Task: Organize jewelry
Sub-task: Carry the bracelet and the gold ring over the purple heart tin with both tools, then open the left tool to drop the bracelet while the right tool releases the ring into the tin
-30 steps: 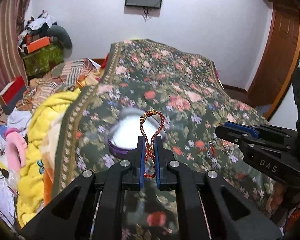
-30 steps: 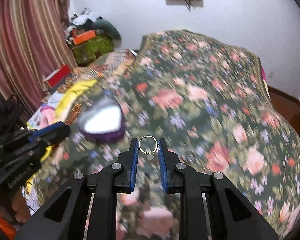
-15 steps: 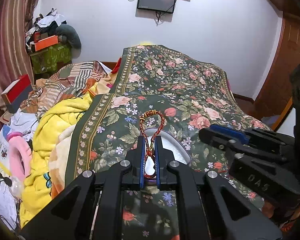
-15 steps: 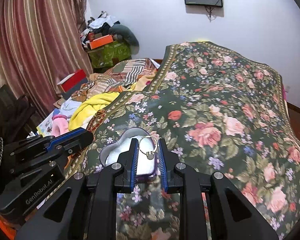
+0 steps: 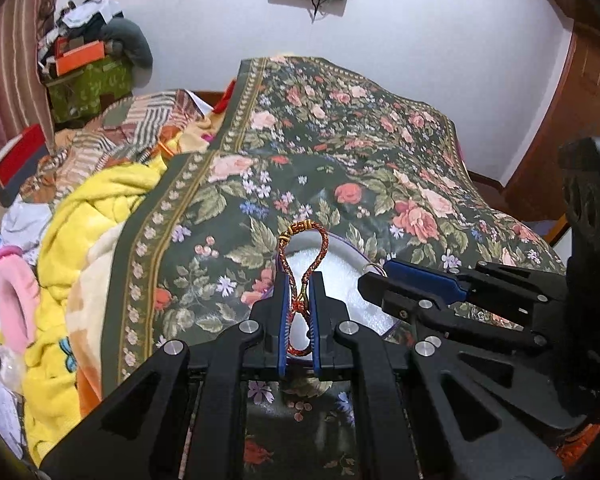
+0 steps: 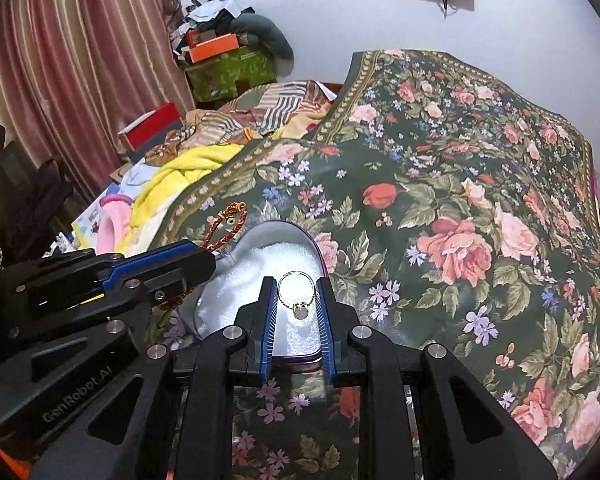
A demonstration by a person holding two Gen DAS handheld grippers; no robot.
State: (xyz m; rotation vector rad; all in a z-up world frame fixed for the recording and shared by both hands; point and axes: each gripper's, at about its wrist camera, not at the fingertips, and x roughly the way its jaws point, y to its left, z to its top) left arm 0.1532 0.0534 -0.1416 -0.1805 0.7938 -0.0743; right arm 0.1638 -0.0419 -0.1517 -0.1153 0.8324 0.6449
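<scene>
Nearest the cameras, over the near edge of the bed: right gripper (image 6: 297, 312), jaws narrowly parted and pinching a gold ring (image 6: 295, 290) with a pale stone, held above the white lining of a heart-shaped jewellery box (image 6: 260, 268). Just beside it, at the box's left edge: left gripper (image 5: 299, 304), jaws almost closed on a red braided cord bracelet (image 5: 302, 256), whose gold-clasped loop stands up beyond the fingertips. Box: purple-rimmed, open, resting on the floral bedspread (image 6: 452, 208); no other contents visible. Risk, as judged: both grippers crowd one small box, so either could knock the other or tip the box on the soft cover; a ring released from height could bounce off the lining and vanish into the busy floral pattern. Further back, left edge of the bed: yellow blanket (image 5: 96, 200), striped cloth, then stacked boxes against the curtain and wall.
</scene>
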